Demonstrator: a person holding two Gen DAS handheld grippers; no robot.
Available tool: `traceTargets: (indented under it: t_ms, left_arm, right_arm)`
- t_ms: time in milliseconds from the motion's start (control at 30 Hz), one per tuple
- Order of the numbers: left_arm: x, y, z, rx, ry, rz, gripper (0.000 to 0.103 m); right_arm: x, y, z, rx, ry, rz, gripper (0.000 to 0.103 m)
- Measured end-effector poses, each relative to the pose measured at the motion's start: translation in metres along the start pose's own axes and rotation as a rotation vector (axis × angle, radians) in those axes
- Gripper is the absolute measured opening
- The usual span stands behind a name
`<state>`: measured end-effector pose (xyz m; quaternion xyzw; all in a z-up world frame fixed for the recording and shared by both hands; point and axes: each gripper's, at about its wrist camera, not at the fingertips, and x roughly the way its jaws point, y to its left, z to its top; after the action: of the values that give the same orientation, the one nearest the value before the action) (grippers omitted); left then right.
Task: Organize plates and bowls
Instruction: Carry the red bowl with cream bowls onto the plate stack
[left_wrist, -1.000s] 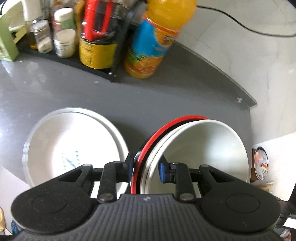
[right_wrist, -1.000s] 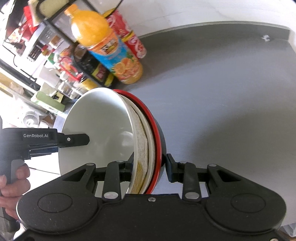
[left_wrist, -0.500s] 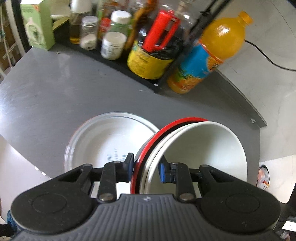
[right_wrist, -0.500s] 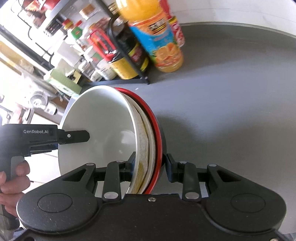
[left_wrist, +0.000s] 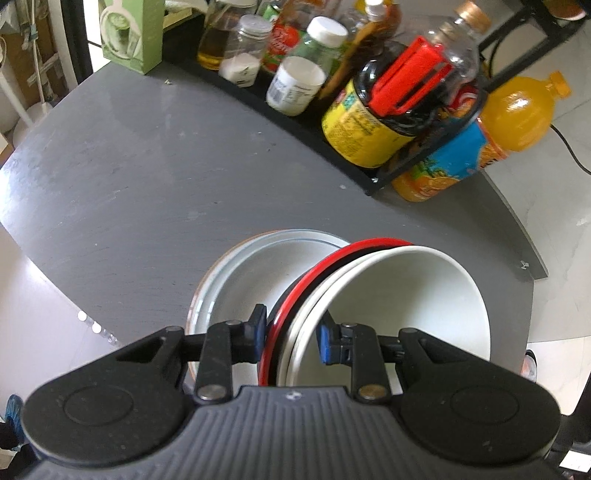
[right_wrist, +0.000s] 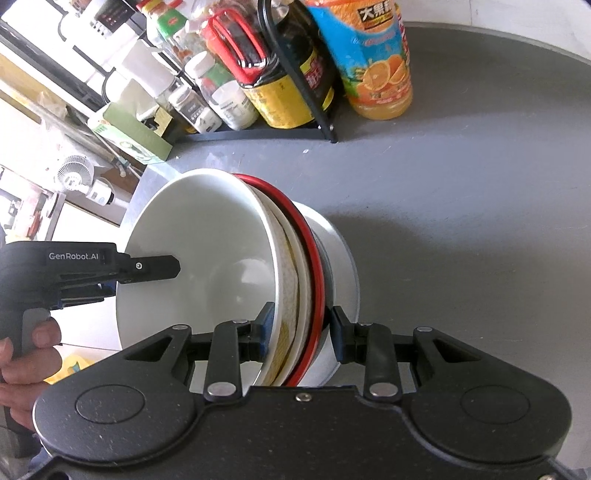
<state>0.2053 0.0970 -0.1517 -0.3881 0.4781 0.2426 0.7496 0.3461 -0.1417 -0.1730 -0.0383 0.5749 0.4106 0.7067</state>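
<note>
A nested stack of bowls, with a white bowl (left_wrist: 406, 302) innermost and a red-rimmed black bowl (left_wrist: 295, 291) outermost, hangs just above a white plate (left_wrist: 251, 273) on the grey table (left_wrist: 147, 177). My left gripper (left_wrist: 291, 336) is shut on the stack's rim. From the opposite side, my right gripper (right_wrist: 301, 328) is shut on the rim of the same stack (right_wrist: 207, 258). The plate (right_wrist: 345, 258) shows under the stack's right side. One of the left gripper's fingers (right_wrist: 155, 266) reaches inside the white bowl.
A black rack (left_wrist: 332, 122) of jars and sauce bottles lines the table's far side, with an orange juice bottle (left_wrist: 480, 147) at its right end. The table's curved edge (left_wrist: 55, 273) runs close on the left. A hand (right_wrist: 22, 354) holds the left gripper's handle.
Both grippers have carried the bowl stack toward the white plate, which now lies directly under it. The rack and bottles have come more fully into both views.
</note>
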Motion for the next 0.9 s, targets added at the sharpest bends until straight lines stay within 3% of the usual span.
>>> traceTargets:
  t_ms: [600,900]
  left_arm:
    - [0.022,0.020,0.012,-0.014,0.040,-0.013,0.026]
    - [0.024,0.016,0.012,0.096,0.034,-0.037,0.029]
  right_arm:
    - [0.023,0.013,0.006,0.028,0.031,-0.041,0.030]
    - [0.023,0.024,0.002,0.062,-0.005,-0.105,0.033]
